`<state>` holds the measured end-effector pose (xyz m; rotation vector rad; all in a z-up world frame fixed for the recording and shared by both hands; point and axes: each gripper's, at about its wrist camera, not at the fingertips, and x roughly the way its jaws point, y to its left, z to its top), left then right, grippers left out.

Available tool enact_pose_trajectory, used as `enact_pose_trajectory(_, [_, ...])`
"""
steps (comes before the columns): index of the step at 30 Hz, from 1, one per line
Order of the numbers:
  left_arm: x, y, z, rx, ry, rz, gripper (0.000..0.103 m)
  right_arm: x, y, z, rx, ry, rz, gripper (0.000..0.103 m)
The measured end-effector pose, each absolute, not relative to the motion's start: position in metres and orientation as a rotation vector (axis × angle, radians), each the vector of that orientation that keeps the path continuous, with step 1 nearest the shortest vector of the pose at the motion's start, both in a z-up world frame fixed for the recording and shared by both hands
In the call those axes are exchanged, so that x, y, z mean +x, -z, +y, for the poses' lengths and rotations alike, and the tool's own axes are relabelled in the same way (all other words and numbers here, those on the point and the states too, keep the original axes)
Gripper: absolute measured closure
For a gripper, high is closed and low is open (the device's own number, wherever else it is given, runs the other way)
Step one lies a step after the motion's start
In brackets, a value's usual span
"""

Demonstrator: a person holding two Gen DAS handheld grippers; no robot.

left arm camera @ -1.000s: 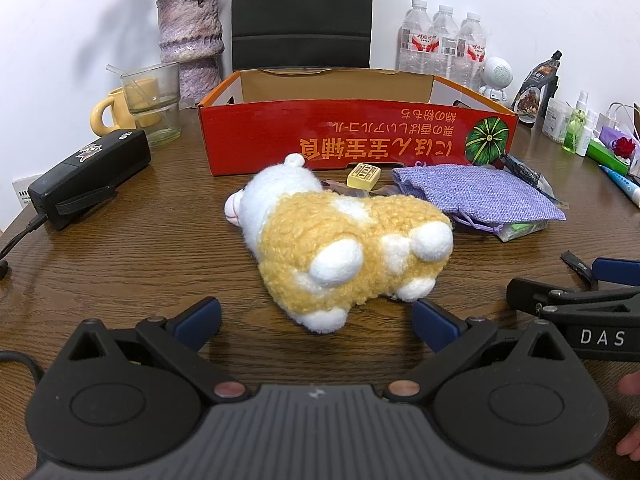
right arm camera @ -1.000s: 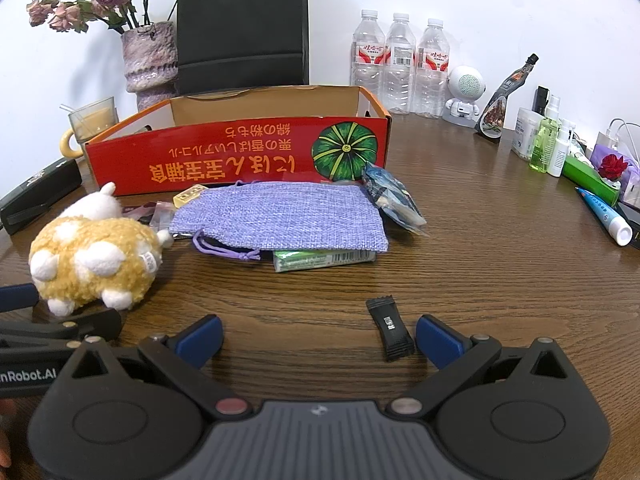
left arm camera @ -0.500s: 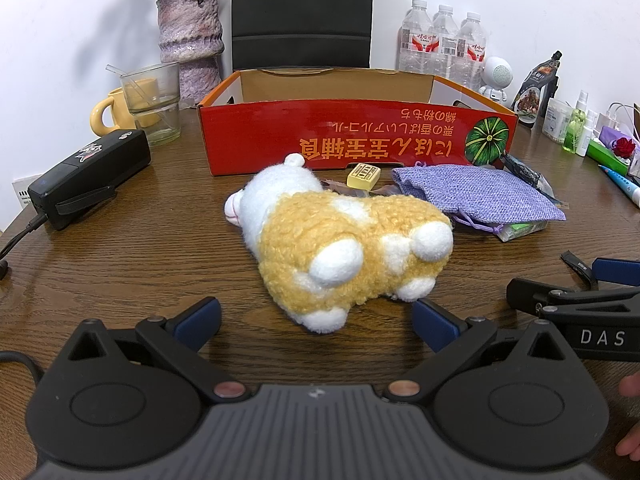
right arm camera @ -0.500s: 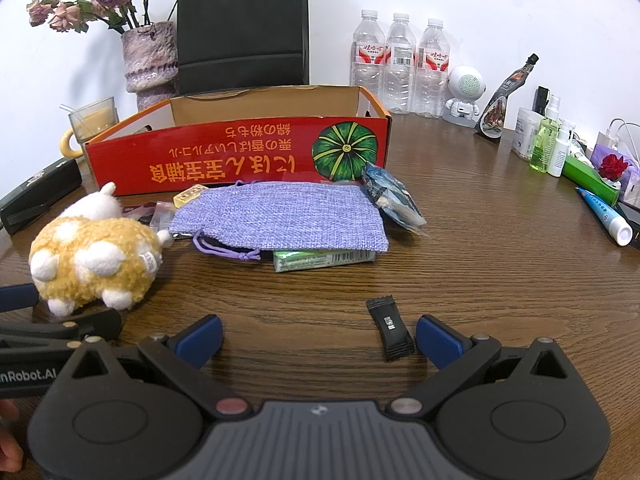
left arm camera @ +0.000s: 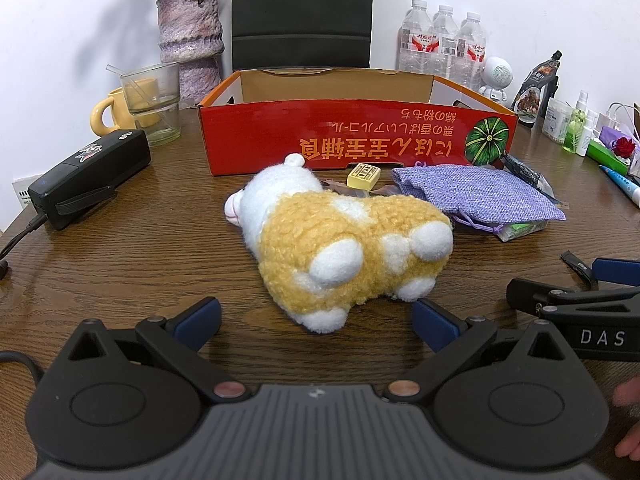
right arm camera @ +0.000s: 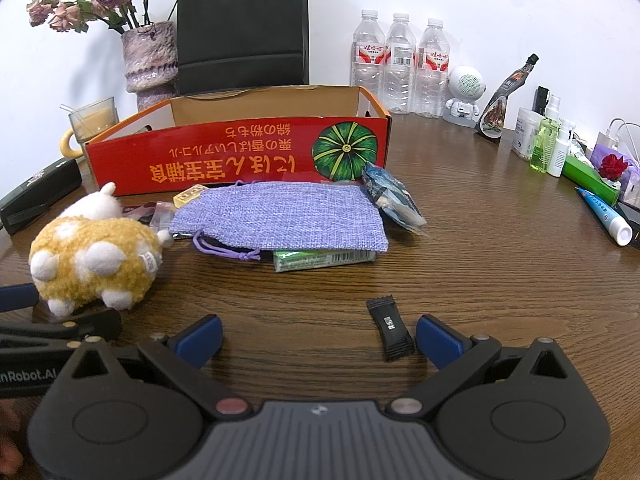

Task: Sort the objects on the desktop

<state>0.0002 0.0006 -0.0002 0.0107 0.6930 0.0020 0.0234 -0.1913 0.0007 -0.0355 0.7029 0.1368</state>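
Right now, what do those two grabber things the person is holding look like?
Both look alike. The left gripper and right gripper have black bodies with two round housings, a ribbed grey centre, black linkage arms and blue finger pads. Small coppery buttons sit near the middle. The right one shows white letters "DAS" on its side; the left shows "nRobot.AI". A black cable leaves the left gripper.

You're at a cluttered home or office desk: a wood-grain counter (right arm camera: 480, 248) against a white wall, with a vase of dried roses (right arm camera: 150, 60), three water bottles (right arm camera: 400, 64), a yellow mug (left arm camera: 106, 114) and toiletries (sprays, a tube) (right arm camera: 552, 148) along the edge
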Motion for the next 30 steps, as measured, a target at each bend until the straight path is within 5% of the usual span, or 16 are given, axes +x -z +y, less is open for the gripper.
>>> enact_pose_trajectory(11, [-0.005, -0.002, 0.001, 0.015, 0.052, 0.684, 0.000, 0.022, -0.004, -0.195, -0.038, -0.169, 0.694, 0.003])
enact_pose_trajectory(20, [0.003, -0.057, 0.027, -0.135, 0.116, 0.540, 0.000, 0.050, -0.051, -0.230, 0.051, -0.217, 0.609, 0.006])
enact_pose_trajectory(21, [0.014, -0.058, 0.030, -0.154, 0.082, 0.558, 0.000, 0.060, -0.051, -0.231, 0.046, -0.207, 0.621, 0.008])
enact_pose_trajectory(23, [0.037, -0.055, 0.039, -0.221, 0.055, 0.620, 0.000, 0.081, -0.046, -0.234, 0.054, -0.203, 0.678, 0.031])
enact_pose_trajectory(26, [0.058, -0.048, 0.046, -0.259, 0.020, 0.689, 0.000, 0.093, -0.040, -0.247, 0.094, -0.202, 0.723, 0.036])
enact_pose_trajectory(28, [0.061, -0.044, 0.043, -0.215, 0.009, 0.699, 0.004, 0.090, -0.038, -0.253, 0.096, -0.206, 0.737, 0.036])
enact_pose_trajectory(30, [0.061, -0.039, 0.041, -0.182, 0.015, 0.717, 0.036, 0.078, -0.034, -0.253, 0.037, -0.215, 0.736, 0.036])
